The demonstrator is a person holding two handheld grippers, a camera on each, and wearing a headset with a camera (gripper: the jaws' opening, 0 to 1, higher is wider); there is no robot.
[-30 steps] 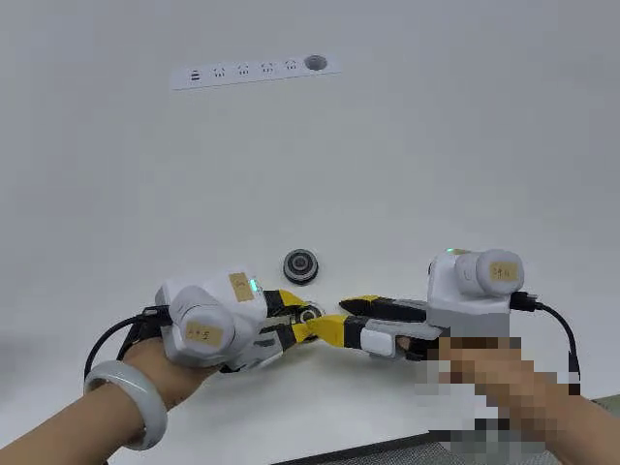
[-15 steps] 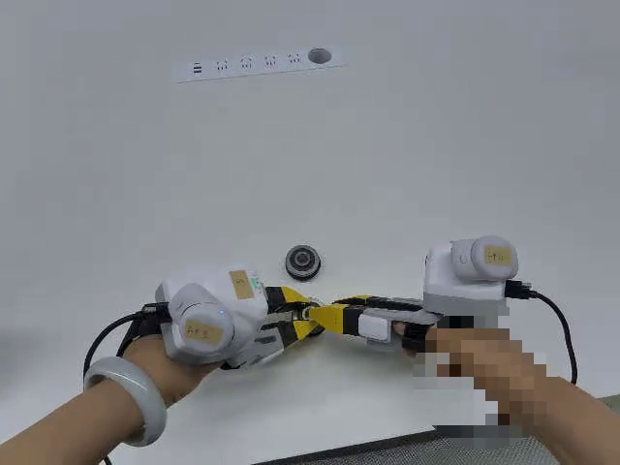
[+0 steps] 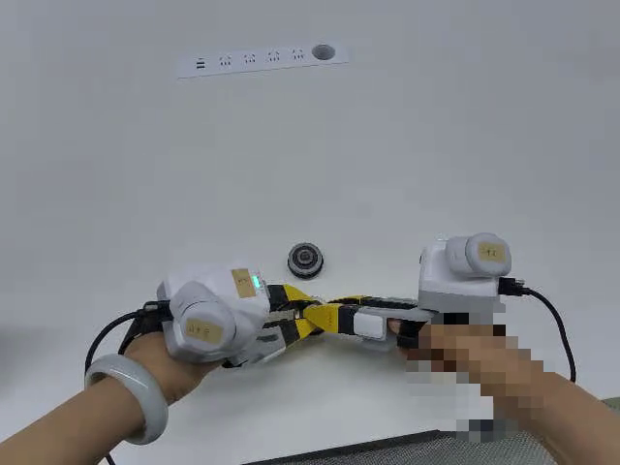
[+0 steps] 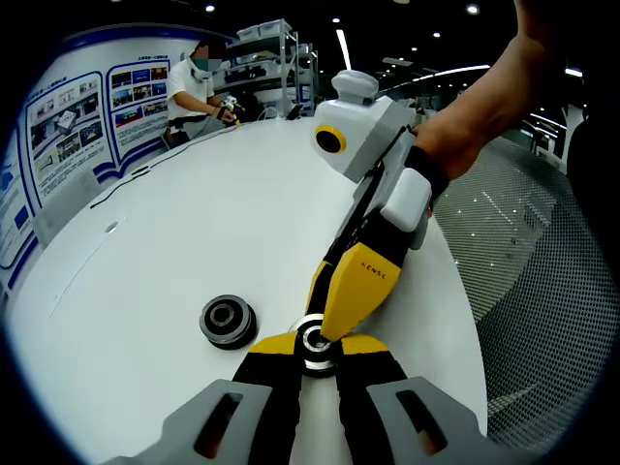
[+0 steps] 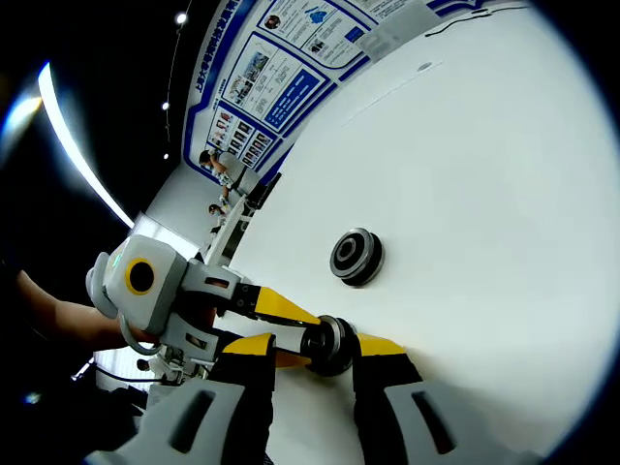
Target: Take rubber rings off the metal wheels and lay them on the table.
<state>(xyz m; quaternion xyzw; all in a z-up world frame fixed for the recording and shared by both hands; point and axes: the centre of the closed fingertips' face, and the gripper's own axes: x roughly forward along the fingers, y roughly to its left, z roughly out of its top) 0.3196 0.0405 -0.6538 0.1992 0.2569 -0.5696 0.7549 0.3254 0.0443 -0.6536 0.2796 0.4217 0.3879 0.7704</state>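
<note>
Since a second ago my right gripper point(image 5: 318, 349) has slid in to meet my left gripper point(image 4: 312, 351) just on my side of the loose black-rimmed round metal wheel point(image 3: 305, 259) on the white table point(image 3: 436, 145), and both pairs of jaws are clamped on a second small rubber-ringed metal wheel point(image 4: 316, 337).

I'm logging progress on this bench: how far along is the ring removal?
Done: nothing that I can see; both wheels seem to wear their dark rings. In hand: the left gripper and the right gripper both clamp the held wheel between them. Left: pull that ring off and lay it on the table, then do the same with the second wheel lying beside them.
</note>
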